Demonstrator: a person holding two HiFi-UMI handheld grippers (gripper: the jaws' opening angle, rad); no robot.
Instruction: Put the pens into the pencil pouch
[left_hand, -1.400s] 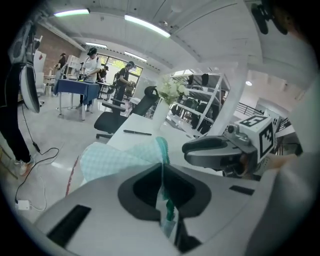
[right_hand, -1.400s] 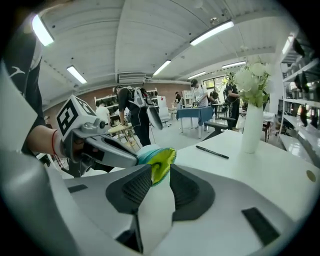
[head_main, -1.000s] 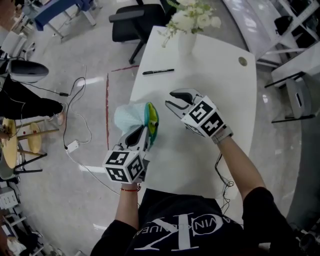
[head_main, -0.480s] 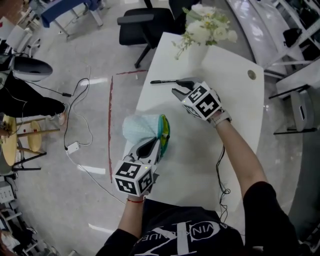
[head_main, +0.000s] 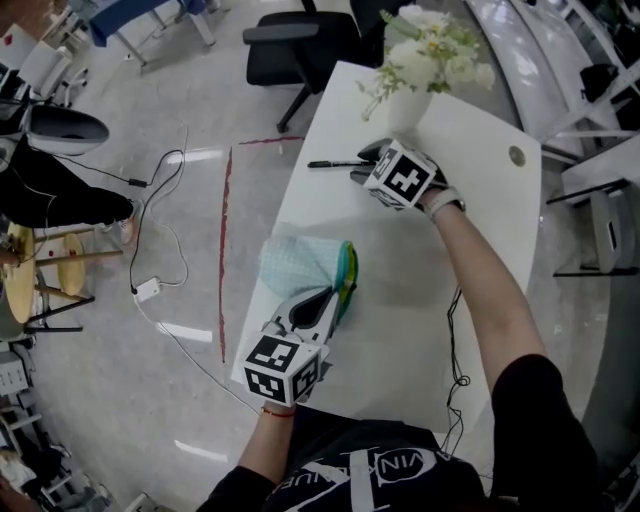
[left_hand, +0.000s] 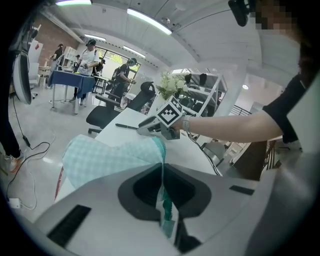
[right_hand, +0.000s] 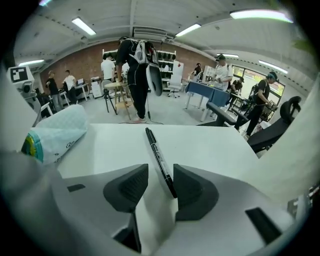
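A black pen (head_main: 333, 163) lies near the far left of the white table (head_main: 470, 220). My right gripper (head_main: 362, 166) has come down over its near end. In the right gripper view the pen (right_hand: 157, 157) runs between the jaws, close to the right pad (right_hand: 192, 190); the jaws have just been opening and stand apart, not pressing it. The light green checked pencil pouch (head_main: 300, 268) sits at the table's near left edge. My left gripper (head_main: 335, 300) is shut on its teal zipper rim (left_hand: 164, 200), holding the mouth up.
A white vase of flowers (head_main: 408, 100) stands just behind the right gripper. A black office chair (head_main: 300, 45) is beyond the table's far end. A round cable port (head_main: 516, 156) is at the far right corner. Cables (head_main: 160, 200) lie on the floor, left.
The right gripper has travelled from the table's middle to the far end and dropped onto the pen, which now lies between its jaws. The left gripper with the pouch has shifted only a little.
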